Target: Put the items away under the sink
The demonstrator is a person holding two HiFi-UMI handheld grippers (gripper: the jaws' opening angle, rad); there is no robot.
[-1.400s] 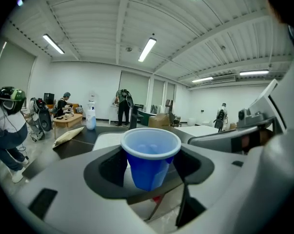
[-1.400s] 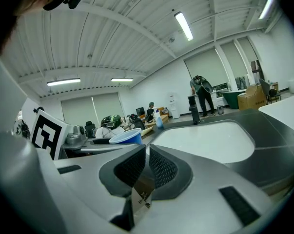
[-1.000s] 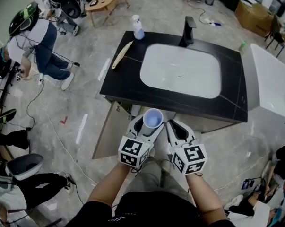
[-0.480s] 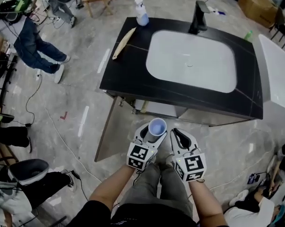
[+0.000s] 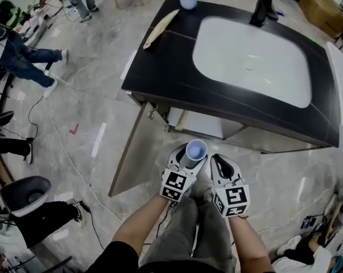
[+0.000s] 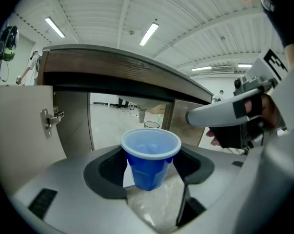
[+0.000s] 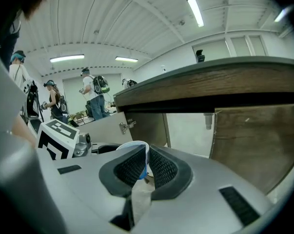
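The black counter (image 5: pixel 177 67) with its white sink (image 5: pixel 251 56) stood ahead, and the cabinet door (image 5: pixel 128 152) beneath hung wide open. Low before that opening, the right tongs (image 5: pixel 218 159) were pressed together, empty. Just beside them, the left tongs (image 5: pixel 193 156) pinched the blue cup (image 6: pixel 150 157), upright.

Bright, even light from ceiling strip lights (image 6: pixel 150 33), both gripper views bulging strongly with dark vignetted edges
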